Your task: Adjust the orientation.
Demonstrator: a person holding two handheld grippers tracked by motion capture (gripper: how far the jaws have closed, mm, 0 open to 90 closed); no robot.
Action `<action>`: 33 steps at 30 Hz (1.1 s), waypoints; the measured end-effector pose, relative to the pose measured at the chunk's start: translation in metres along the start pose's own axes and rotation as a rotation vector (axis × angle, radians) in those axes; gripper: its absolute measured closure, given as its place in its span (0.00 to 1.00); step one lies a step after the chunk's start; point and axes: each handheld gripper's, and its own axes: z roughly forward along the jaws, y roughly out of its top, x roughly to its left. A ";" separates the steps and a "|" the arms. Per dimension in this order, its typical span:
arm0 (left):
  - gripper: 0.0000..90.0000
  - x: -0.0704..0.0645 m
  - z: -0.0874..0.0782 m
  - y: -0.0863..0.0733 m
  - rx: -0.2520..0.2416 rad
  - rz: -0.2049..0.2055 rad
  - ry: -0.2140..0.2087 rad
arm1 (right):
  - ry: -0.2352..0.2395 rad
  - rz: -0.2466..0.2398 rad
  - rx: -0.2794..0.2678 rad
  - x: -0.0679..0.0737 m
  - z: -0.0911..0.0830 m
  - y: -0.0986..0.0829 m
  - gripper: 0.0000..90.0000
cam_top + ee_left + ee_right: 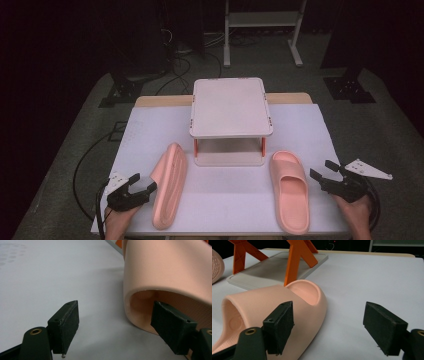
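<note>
Two pink slippers lie on the white table (225,195), one on each side of a small two-tier rack (231,107). The left slipper (169,182) is tipped onto its edge, its sole turned toward the left, and runs from near the rack's front left corner down toward the near table edge. The right slipper (289,190) sits flat on its sole with the strap opening up, its toe end close to the rack's front right corner.

The left gripper (142,183) sits just left of the tipped slipper, low on the table, with its jaws spread apart. In the left gripper view, the slipper (170,277) fills the upper right, and the right-hand jaw stands in front of the strap opening; whether that jaw touches the foam is hard to tell from this angle. The other jaw is over bare table.

The right gripper (324,169) is just right of the flat slipper, also with jaws wide apart and nothing between them. In the right gripper view the slipper (274,307) lies behind the left-hand jaw, while the other jaw is over bare table. Beyond it stand the rack's orange legs (297,260) on its pale base (269,267).

A hand holds each gripper from the near table edge.
</note>
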 end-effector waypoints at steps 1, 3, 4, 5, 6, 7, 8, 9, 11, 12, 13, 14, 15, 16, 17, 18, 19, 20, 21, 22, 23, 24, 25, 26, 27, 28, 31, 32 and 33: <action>0.25 0.000 0.001 0.001 0.009 0.006 -0.001 | 0.001 -0.003 -0.002 0.000 0.000 0.000 0.27; 0.27 -0.002 0.003 0.002 0.007 0.002 -0.005 | 0.004 0.000 -0.005 0.001 -0.001 0.000 0.27; 0.29 -0.003 0.004 0.002 0.013 0.005 -0.012 | 0.004 0.001 -0.006 0.000 -0.001 0.001 0.27; 0.31 -0.003 0.005 0.002 0.018 0.008 -0.015 | 0.004 0.003 -0.008 0.000 -0.001 0.001 0.27; 0.33 -0.003 0.006 0.003 0.016 0.010 -0.020 | 0.005 0.003 -0.009 0.000 -0.001 0.000 0.27; 0.35 -0.004 0.007 0.003 0.014 0.006 -0.023 | 0.006 0.004 -0.009 0.000 0.000 0.000 0.27; 0.37 -0.004 0.008 0.003 0.009 0.000 -0.028 | 0.006 0.004 -0.010 0.000 0.000 0.000 0.27; 0.39 -0.004 0.008 0.004 0.006 0.000 -0.032 | 0.006 0.003 -0.010 0.000 0.000 0.000 0.27; 0.41 -0.004 0.009 0.004 0.008 0.001 -0.035 | 0.007 0.005 -0.010 0.000 0.000 0.000 0.27; 0.41 -0.004 0.010 0.005 0.008 0.000 -0.037 | 0.006 0.005 -0.010 0.000 0.000 0.000 0.27; 0.41 -0.004 0.010 0.005 0.014 0.008 -0.036 | 0.006 0.005 -0.010 0.001 0.000 0.000 0.27; 0.41 -0.006 0.011 0.005 0.017 0.008 -0.032 | 0.005 0.005 -0.009 0.001 0.000 0.000 0.27; 0.41 -0.006 0.012 0.005 0.021 0.015 -0.035 | 0.005 0.004 -0.009 0.001 0.000 0.000 0.27; 0.42 -0.006 0.012 0.005 0.024 0.018 -0.036 | 0.005 0.003 -0.010 0.001 0.000 0.000 0.27; 0.42 -0.006 0.012 0.005 0.024 0.019 -0.039 | 0.006 0.005 -0.009 0.001 0.000 0.000 0.27; 0.44 -0.006 0.012 0.006 0.018 0.020 -0.047 | 0.007 0.004 -0.009 0.001 0.000 0.000 0.27; 0.47 -0.006 0.012 0.006 0.018 0.020 -0.047 | 0.007 0.004 -0.009 0.001 0.000 0.000 0.27; 0.47 -0.006 0.012 0.006 0.017 0.020 -0.052 | 0.006 0.005 -0.009 0.001 0.000 0.000 0.27; 0.48 -0.006 0.013 0.006 0.016 0.024 -0.054 | 0.006 0.006 -0.009 0.001 0.000 0.000 0.27; 0.49 -0.006 0.013 0.006 0.019 0.023 -0.055 | 0.007 0.006 -0.009 0.001 0.000 0.000 0.27; 0.50 -0.006 0.013 0.006 0.016 0.020 -0.061 | 0.007 0.007 -0.008 0.001 0.000 0.000 0.27; 0.51 -0.006 0.013 0.006 0.012 0.015 -0.065 | 0.007 0.007 -0.010 0.001 0.000 0.000 0.27; 0.52 -0.006 0.013 0.006 0.013 0.012 -0.068 | 0.007 0.007 -0.010 0.001 0.000 0.000 0.27; 0.53 -0.006 0.013 0.006 0.011 0.009 -0.071 | 0.007 0.008 -0.009 0.001 0.000 0.000 0.27; 0.54 -0.005 0.013 0.006 0.009 0.010 -0.071 | 0.006 0.006 -0.009 0.001 0.000 0.000 0.27; 0.54 -0.005 0.014 0.006 0.009 0.007 -0.070 | 0.007 0.006 -0.009 0.001 0.000 0.000 0.27; 0.52 -0.006 0.015 0.007 0.006 -0.003 -0.063 | 0.007 0.006 -0.007 0.001 0.000 0.000 0.27; 0.52 -0.006 0.015 0.007 0.007 -0.002 -0.061 | 0.007 0.006 -0.007 0.001 0.000 0.000 0.27; 0.52 -0.006 0.015 0.008 0.005 -0.002 -0.061 | 0.007 0.006 -0.008 0.002 0.000 0.000 0.27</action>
